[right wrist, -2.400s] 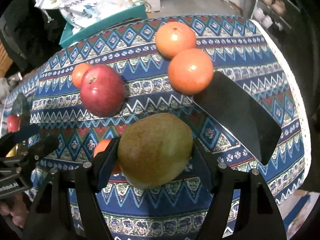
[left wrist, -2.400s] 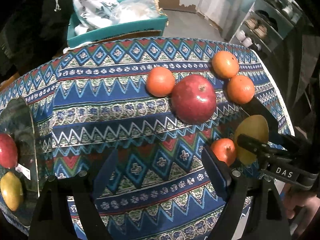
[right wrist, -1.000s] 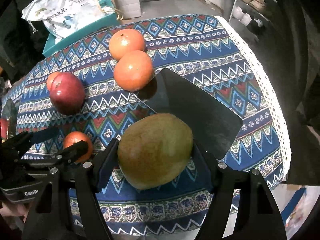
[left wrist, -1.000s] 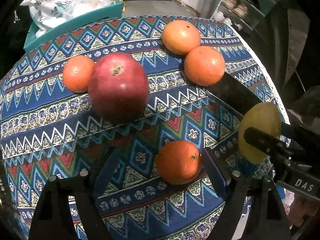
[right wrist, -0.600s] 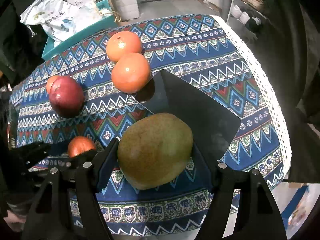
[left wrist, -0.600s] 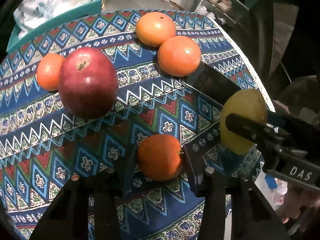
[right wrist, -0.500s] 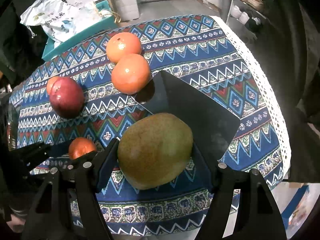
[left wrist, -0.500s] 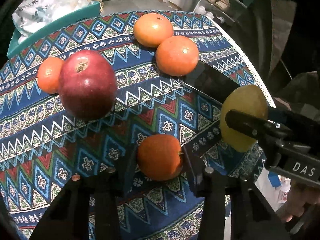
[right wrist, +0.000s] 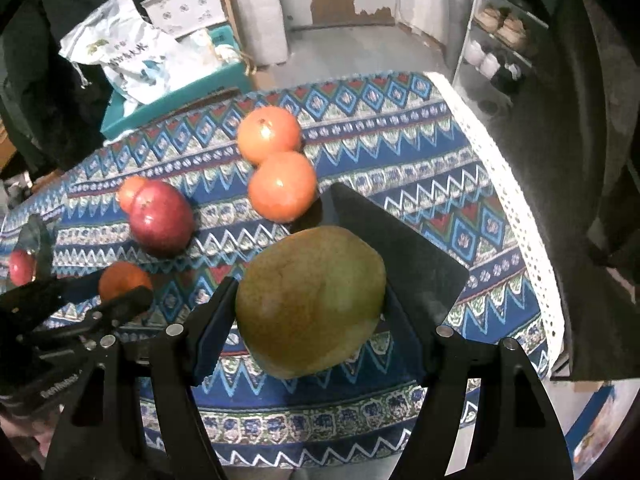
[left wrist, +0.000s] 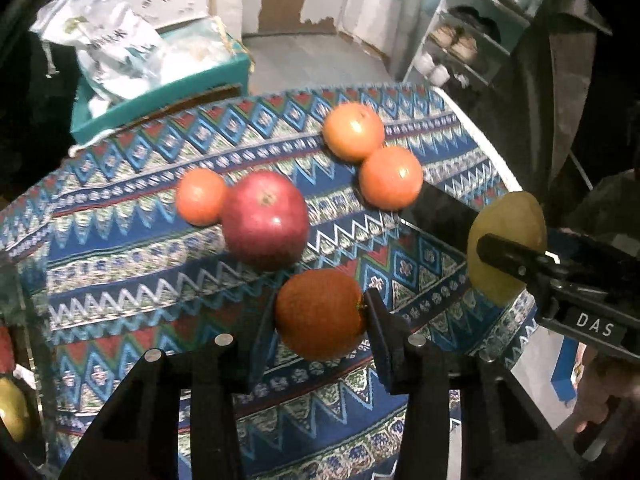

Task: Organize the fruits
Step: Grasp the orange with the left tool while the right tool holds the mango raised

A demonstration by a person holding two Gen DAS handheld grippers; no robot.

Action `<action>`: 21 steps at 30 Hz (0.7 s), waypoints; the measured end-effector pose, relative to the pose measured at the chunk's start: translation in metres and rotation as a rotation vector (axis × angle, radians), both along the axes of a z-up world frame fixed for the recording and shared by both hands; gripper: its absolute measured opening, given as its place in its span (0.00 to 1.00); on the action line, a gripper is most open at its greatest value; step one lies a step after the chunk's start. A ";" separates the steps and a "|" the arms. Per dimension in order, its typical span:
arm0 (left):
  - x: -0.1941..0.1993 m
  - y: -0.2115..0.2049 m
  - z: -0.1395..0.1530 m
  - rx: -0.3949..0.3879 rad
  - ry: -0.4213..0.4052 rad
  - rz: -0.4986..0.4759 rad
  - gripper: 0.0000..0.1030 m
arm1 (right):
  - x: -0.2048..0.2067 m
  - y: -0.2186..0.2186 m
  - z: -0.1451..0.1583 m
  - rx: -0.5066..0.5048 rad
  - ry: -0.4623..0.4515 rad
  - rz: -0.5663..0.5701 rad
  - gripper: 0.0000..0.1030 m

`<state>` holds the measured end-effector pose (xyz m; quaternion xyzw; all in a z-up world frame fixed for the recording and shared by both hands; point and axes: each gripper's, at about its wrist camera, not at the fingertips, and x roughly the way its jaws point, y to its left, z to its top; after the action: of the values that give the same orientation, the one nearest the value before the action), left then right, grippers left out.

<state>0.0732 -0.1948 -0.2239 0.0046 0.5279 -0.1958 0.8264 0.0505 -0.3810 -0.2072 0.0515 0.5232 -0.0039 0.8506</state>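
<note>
Orange fruit: a small orange [left wrist: 320,314] sits pinched between the pads of the left gripper [left wrist: 318,320], clear of the patterned tablecloth [left wrist: 120,264] by the look of its shadowed underside.
Green-yellow fruit: a mango [right wrist: 311,301] is clamped between the jaws of the right gripper [right wrist: 310,312], held above the near edge of the cloth, in front of a dark flat sheet [right wrist: 404,264] lying on it.
Step in hand: both tools are loaded, which reads as the carry stage of sorting, after pickup and before set-down.
Left on the table: a red apple [left wrist: 265,220] touching a smaller orange [left wrist: 200,196] on its far left, and two larger oranges [left wrist: 353,131] [left wrist: 390,188] pressed together near the sheet's far corner.
Likely destination: a clear plate [left wrist: 24,320] at the far left edge of the left wrist view, where a red fruit [right wrist: 20,267] and a yellowish one [left wrist: 12,408] show; whether that is the goal is a guess.
Next move calls for: swinging each load toward its group without knocking the loose fruit, then lowering until the fruit rests before easing the jaws apart, since round fruit may roll.
Pose: both grippers point steeply downward at the table, side by side; the right one enters the left wrist view from the right, a hand [left wrist: 604,404] gripping its handle at the lower right corner.
</note>
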 end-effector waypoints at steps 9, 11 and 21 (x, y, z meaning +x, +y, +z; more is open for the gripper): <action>-0.011 0.022 0.044 -0.012 -0.095 0.033 0.43 | -0.002 0.017 0.040 0.007 -0.096 0.036 0.70; -0.013 0.025 0.053 -0.015 -0.113 0.038 0.43 | -0.003 0.021 0.050 0.006 -0.120 0.049 0.70; -0.027 0.047 0.089 -0.040 -0.182 0.067 0.43 | -0.010 0.040 0.090 0.020 -0.213 0.098 0.70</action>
<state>0.0465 -0.1482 -0.1345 -0.0118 0.4463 -0.1776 0.8770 0.0404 -0.3412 -0.1176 0.0343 0.4318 0.0484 0.9000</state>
